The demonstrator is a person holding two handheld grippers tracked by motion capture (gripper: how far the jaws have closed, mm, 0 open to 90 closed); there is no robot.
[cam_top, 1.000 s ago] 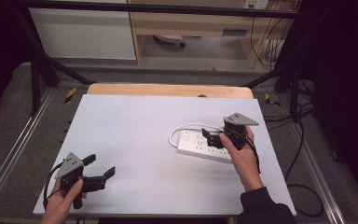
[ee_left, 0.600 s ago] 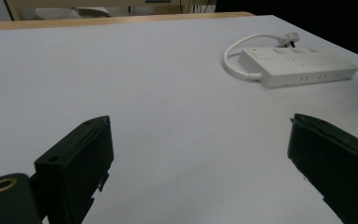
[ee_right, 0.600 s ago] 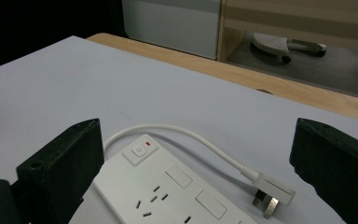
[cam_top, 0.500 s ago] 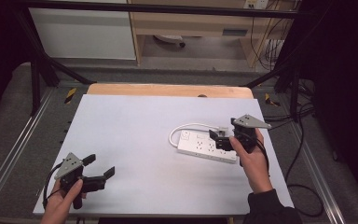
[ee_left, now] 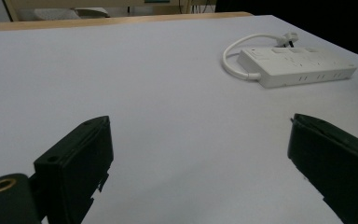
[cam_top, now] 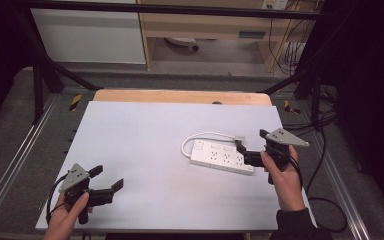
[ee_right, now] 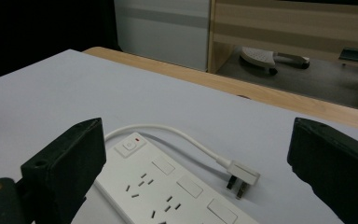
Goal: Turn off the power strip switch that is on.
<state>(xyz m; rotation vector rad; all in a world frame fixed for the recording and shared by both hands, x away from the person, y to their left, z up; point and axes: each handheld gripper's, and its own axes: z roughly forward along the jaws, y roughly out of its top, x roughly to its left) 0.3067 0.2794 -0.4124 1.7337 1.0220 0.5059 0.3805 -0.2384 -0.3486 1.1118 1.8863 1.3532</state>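
Observation:
A white power strip (cam_top: 219, 156) lies flat on the grey table top (cam_top: 145, 135), right of the middle. Its white cable (cam_top: 205, 135) loops round to a plug (cam_top: 239, 137) lying loose behind it. My right gripper (cam_top: 244, 152) is open at the strip's right end, its jaws pointing left along it. In the right gripper view the strip (ee_right: 168, 186) and the plug (ee_right: 237, 179) lie between the spread jaws, untouched. My left gripper (cam_top: 107, 177) rests open near the front left corner, holding nothing. In the left gripper view the strip (ee_left: 298, 67) lies far off.
A wooden strip (cam_top: 180, 96) runs along the table's back edge. Metal frame rails (cam_top: 15, 165) flank the table on both sides. Beyond it stand a white cabinet (cam_top: 87, 35) and a chair base (cam_top: 180, 44) on the floor.
My right gripper has drawn back to the right, from over the strip's right part to just past its end. The left gripper and the strip have stayed put.

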